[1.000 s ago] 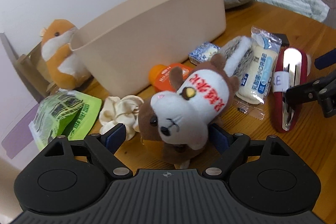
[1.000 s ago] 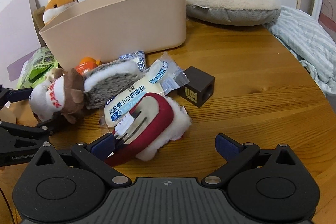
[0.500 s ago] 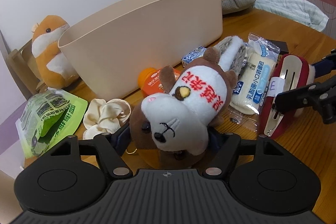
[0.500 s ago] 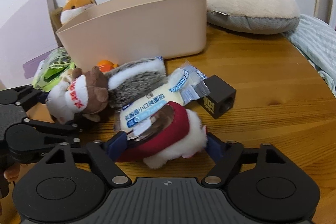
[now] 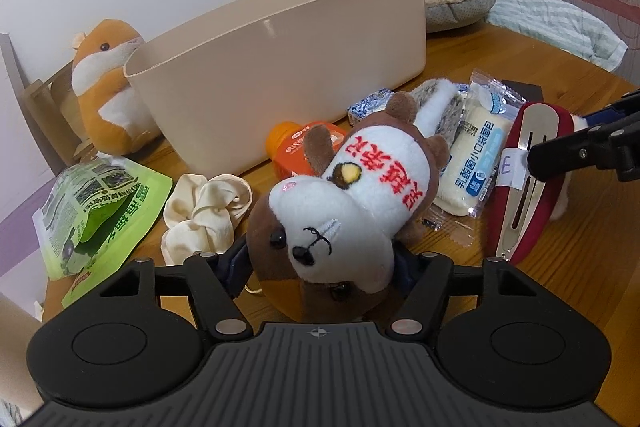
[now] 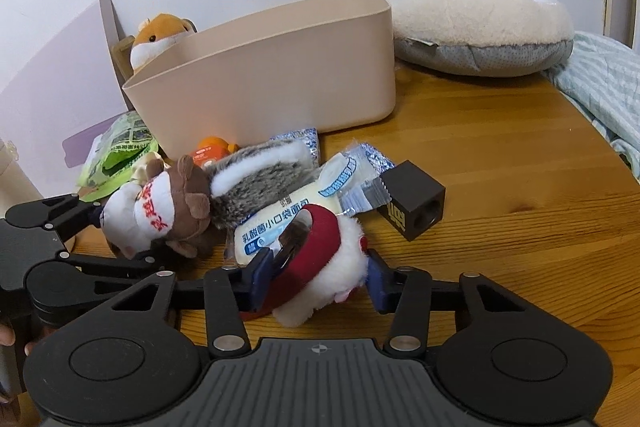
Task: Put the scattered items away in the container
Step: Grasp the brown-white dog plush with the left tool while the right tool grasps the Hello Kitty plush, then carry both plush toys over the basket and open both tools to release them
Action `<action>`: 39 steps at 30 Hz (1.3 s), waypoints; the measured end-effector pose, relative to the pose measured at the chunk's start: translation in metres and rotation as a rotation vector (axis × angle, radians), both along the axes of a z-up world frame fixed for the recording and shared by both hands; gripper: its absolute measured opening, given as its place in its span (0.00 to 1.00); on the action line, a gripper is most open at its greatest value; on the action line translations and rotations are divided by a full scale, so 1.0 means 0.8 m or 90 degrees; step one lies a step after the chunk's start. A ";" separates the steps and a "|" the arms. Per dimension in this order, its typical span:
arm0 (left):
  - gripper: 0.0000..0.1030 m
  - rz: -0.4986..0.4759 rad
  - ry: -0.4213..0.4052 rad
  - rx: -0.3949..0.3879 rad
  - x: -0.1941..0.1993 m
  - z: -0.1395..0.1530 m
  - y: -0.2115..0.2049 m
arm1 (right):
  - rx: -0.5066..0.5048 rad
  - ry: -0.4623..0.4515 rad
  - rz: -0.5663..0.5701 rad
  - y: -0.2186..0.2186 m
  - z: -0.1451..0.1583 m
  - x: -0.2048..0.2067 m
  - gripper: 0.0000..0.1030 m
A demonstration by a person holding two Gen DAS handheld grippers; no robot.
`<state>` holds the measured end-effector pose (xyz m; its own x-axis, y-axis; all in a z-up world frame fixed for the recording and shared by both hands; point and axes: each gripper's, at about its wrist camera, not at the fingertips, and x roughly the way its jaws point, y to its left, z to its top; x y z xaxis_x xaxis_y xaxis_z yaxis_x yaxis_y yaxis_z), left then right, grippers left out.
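Note:
My left gripper (image 5: 320,269) is shut on a brown and white plush dog (image 5: 352,211) with red writing, which also shows in the right wrist view (image 6: 156,219). My right gripper (image 6: 316,281) is shut on a red and white furry hair clip (image 6: 320,267), which also shows in the left wrist view (image 5: 524,179). The beige container (image 5: 280,67) stands behind them, open at the top. A bread packet (image 6: 288,223), a grey furry clip (image 6: 260,183), an orange tube (image 5: 300,151), a cream scrunchie (image 5: 204,211) and a green pouch (image 5: 96,211) lie on the wooden table (image 6: 500,155).
A dark cube (image 6: 412,205) sits right of the bread packet. An orange hamster plush (image 5: 108,83) stands left of the container. A big cream plush slipper (image 6: 480,23) and a striped cloth (image 6: 600,87) lie at the back right.
Both grippers have closed: the left one on the plush dog, the right one on the red hair clip. Both have moved forward onto their items.

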<state>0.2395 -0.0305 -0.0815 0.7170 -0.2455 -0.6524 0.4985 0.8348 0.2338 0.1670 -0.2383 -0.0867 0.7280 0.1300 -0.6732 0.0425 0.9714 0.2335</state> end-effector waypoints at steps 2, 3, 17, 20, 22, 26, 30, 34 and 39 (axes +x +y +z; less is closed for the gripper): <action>0.65 0.004 -0.005 -0.005 -0.003 0.003 0.002 | -0.005 -0.011 0.003 0.001 0.003 -0.004 0.40; 0.65 0.005 -0.007 -0.009 -0.004 0.005 0.003 | -0.006 -0.017 0.005 0.002 0.005 -0.006 0.38; 0.65 0.028 -0.025 -0.057 -0.025 0.033 0.021 | 0.000 -0.062 0.032 0.008 0.032 -0.031 0.31; 0.64 0.033 -0.032 -0.066 -0.029 0.041 0.025 | -0.002 -0.074 0.036 0.009 0.039 -0.037 0.31; 0.64 0.037 -0.040 -0.071 -0.031 0.047 0.028 | -0.006 -0.085 0.036 0.010 0.046 -0.042 0.31; 0.64 0.044 -0.056 -0.082 -0.035 0.063 0.031 | -0.014 -0.107 0.035 0.009 0.063 -0.048 0.31; 0.64 0.046 -0.073 -0.088 -0.038 0.078 0.033 | -0.021 -0.126 0.034 0.005 0.080 -0.052 0.31; 0.64 0.045 -0.082 -0.095 -0.039 0.089 0.033 | -0.026 -0.139 0.030 -0.001 0.092 -0.052 0.31; 0.64 0.044 -0.095 -0.104 -0.038 0.104 0.030 | -0.032 -0.152 0.032 -0.010 0.109 -0.047 0.31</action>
<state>0.2089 -0.0064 0.0019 0.8211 -0.2862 -0.4939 0.4091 0.8984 0.1595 0.1297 -0.2459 0.0008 0.8608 0.1404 -0.4892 -0.0567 0.9817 0.1819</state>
